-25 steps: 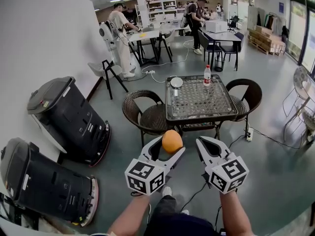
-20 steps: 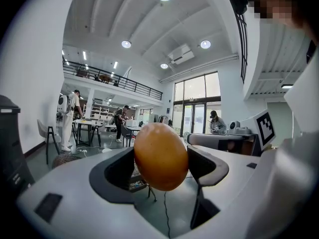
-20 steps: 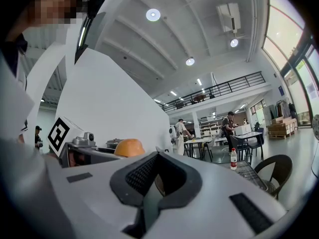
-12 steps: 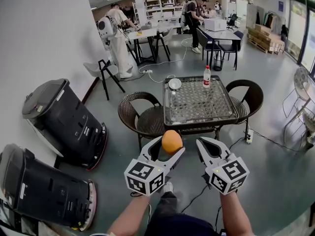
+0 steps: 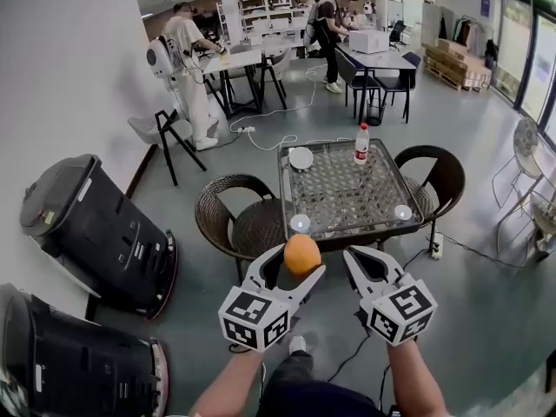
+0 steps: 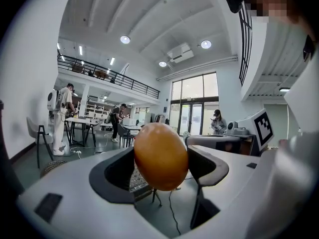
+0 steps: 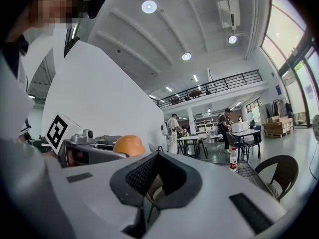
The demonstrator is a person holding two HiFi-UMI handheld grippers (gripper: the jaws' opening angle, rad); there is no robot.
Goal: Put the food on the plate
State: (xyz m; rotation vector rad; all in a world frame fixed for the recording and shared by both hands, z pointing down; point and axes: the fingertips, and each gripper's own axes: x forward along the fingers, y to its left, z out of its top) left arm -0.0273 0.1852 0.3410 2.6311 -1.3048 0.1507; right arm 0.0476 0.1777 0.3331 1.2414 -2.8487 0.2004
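I am in a big open workshop hall with a grey floor. Ahead stands a square glass-topped table with a dark frame (image 5: 347, 194), with brown wicker chairs (image 5: 228, 215) at its sides. My left gripper (image 5: 300, 261) is clenched on a round orange fruit (image 5: 301, 252), held in the air short of the table's near edge. Beside it, my right gripper (image 5: 360, 261) has its jaws closed together on nothing. A round white plate (image 5: 301, 157) sits at the table's far left corner, and a clear plastic bottle with a red label (image 5: 361, 143) stands near the far edge.

I judge the food picked up but not delivered: reaching the table and setting the fruit on the plate remain. The bottle's label is too small to read. My gripper cubes show only black-and-white square markers, no words.
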